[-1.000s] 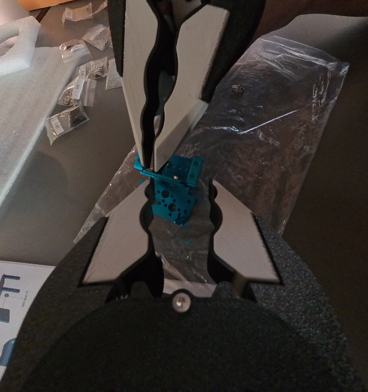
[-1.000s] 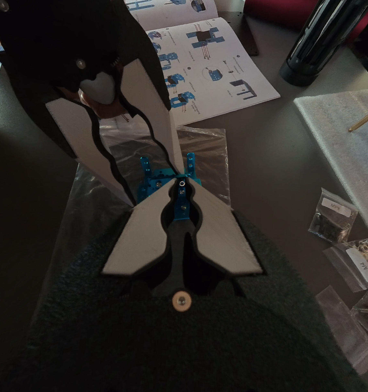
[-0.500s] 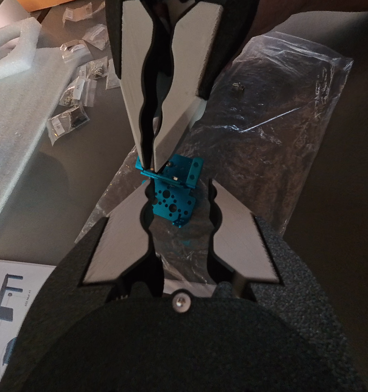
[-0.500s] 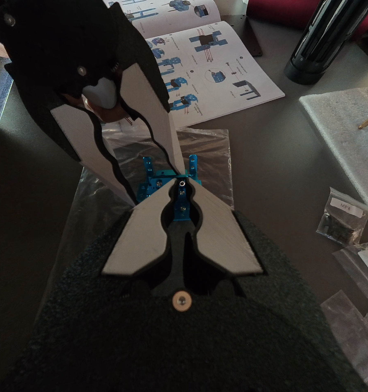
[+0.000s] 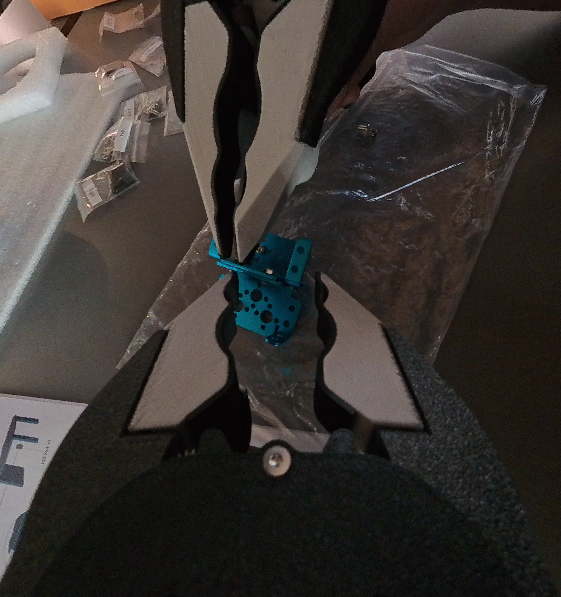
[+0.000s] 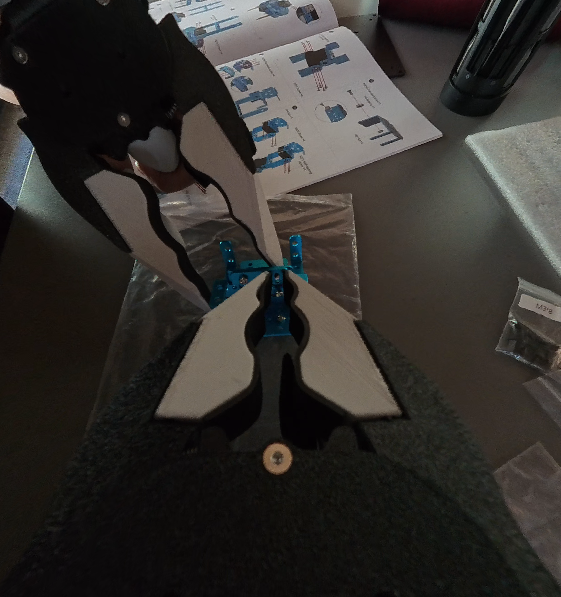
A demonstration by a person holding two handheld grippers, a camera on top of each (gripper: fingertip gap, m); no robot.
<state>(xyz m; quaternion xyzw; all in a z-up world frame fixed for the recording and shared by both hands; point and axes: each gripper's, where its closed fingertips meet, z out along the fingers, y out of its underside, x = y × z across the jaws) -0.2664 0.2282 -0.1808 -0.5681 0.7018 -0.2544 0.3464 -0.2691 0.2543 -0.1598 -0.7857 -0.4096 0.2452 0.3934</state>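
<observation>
1. The left gripper (image 5: 274,274) has its jaws spread wide, the blue metal bracket (image 5: 266,310) standing in the gap between them; only the tip of its left finger (image 5: 188,349) comes close to the bracket's edge, and contact there cannot be told.
2. The right gripper (image 6: 276,273) is nearly pressed together — its white fingers (image 6: 221,358) pinch a thin upright flange at the top of the bracket (image 6: 277,310), which carries small screws down its length.
3. In the left wrist view the right gripper (image 5: 230,256) reaches down from above, its tips meeting on the bracket's upper left corner.
4. The bracket rests on a clear plastic bag (image 5: 402,226) spread over the grey table (image 5: 117,258); two perforated arms of the bracket (image 6: 293,248) stick up on its far side.
5. A small loose screw (image 5: 366,130) lies on the bag, well apart from the bracket.
6. Left of the bag sit small labelled packets of hardware (image 5: 111,182) beside a white foam sheet (image 5: 17,181).
7. Farther off — an open instruction booklet (image 6: 337,103) with blue diagrams, and a dark cylindrical bottle (image 6: 495,58) near the table's far edge.
</observation>
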